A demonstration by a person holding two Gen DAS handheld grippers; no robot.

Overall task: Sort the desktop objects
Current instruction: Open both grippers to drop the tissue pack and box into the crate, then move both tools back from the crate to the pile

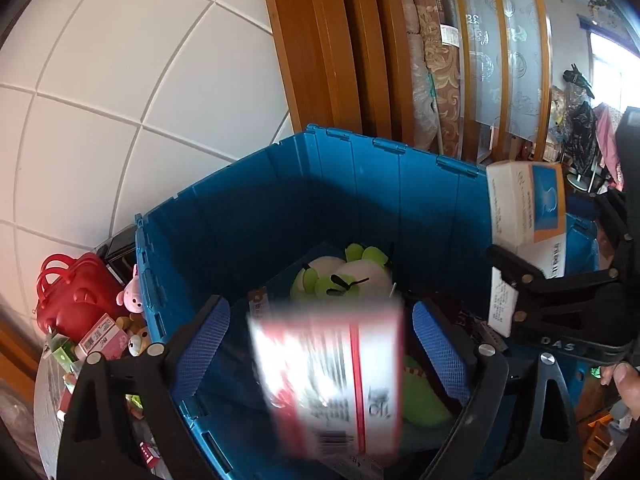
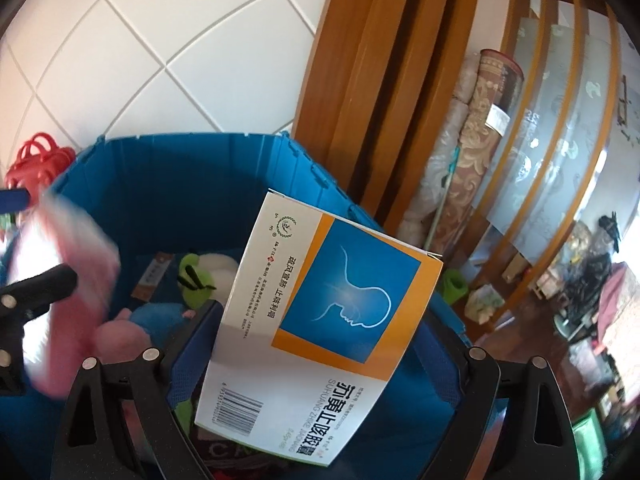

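Left wrist view
Left gripper [image 1: 320, 344]: jaws spread wide over the blue crate [image 1: 400, 184], blue pads clear of the box between them.
Red-and-white box [image 1: 328, 380]: motion-blurred, between the open fingers, touching neither pad, above the crate's inside.
Crate contents: a green-and-white plush toy [image 1: 344, 276] lies at the bottom.
Right gripper [image 1: 508, 280]: at the right edge, with the white, orange and blue box [image 1: 528, 208] at its fingers.
Beside the crate: a red bag [image 1: 72, 296] and small toys on the left.

Right wrist view
Right gripper [image 2: 316, 340]: jaws wide apart.
White, orange and blue box [image 2: 320, 320]: tilted between the fingers, over the crate [image 2: 160, 184]; whether the pads touch it I cannot tell.
Red-and-white box [image 2: 72, 280]: blurred at left, by the left gripper's finger.
Backdrop: white tiled wall [image 2: 160, 40], wooden door frame [image 2: 380, 80].
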